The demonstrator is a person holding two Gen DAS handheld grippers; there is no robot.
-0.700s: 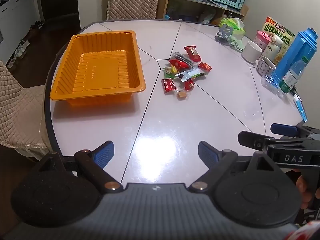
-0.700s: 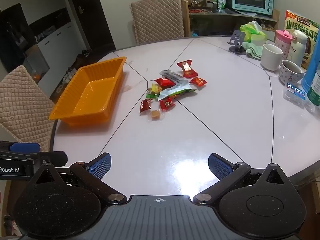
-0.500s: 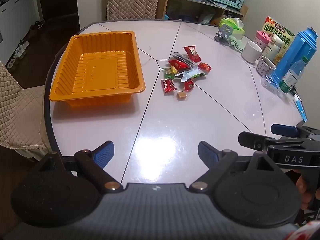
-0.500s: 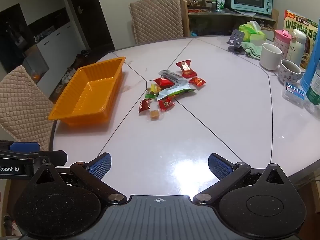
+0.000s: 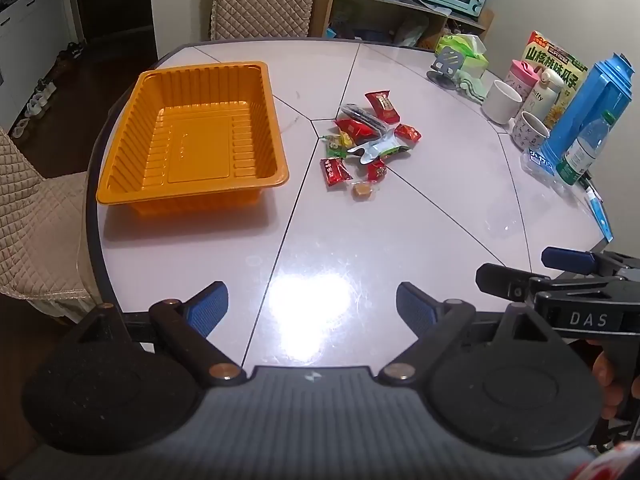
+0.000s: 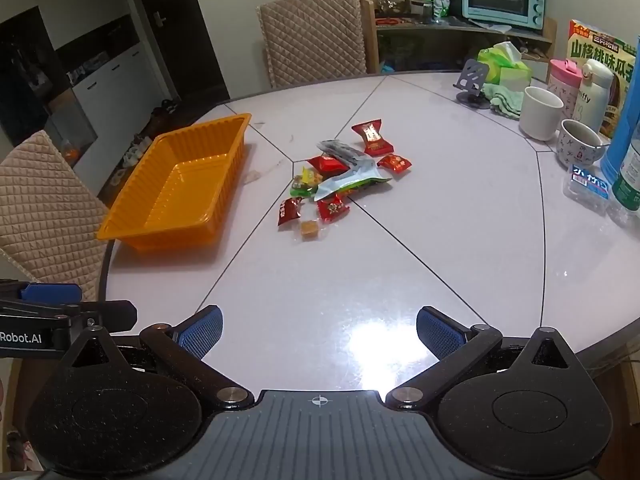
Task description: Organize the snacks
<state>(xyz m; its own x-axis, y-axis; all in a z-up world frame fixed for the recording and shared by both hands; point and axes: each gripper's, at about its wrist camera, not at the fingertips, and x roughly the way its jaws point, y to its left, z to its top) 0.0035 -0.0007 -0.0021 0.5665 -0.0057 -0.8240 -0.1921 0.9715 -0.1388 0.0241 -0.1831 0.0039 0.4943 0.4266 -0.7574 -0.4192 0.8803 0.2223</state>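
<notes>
A pile of small wrapped snacks (image 5: 366,140) lies near the middle of the round white table, also seen in the right wrist view (image 6: 340,178). An empty orange tray (image 5: 192,148) sits to their left; it also shows in the right wrist view (image 6: 180,192). My left gripper (image 5: 312,306) is open and empty above the near table edge. My right gripper (image 6: 318,330) is open and empty too, beside it on the right (image 5: 560,268). Both are well short of the snacks.
At the table's right side stand a blue flask (image 5: 592,104), a water bottle (image 5: 584,148), mugs (image 5: 502,100), a snack box (image 5: 556,62), a tissue pack (image 6: 504,64) and a phone stand (image 6: 472,80). Quilted chairs (image 6: 316,36) stand at the far and left sides.
Both grippers have drifted very slightly; the view barely shifts. Nothing on the table has moved.
</notes>
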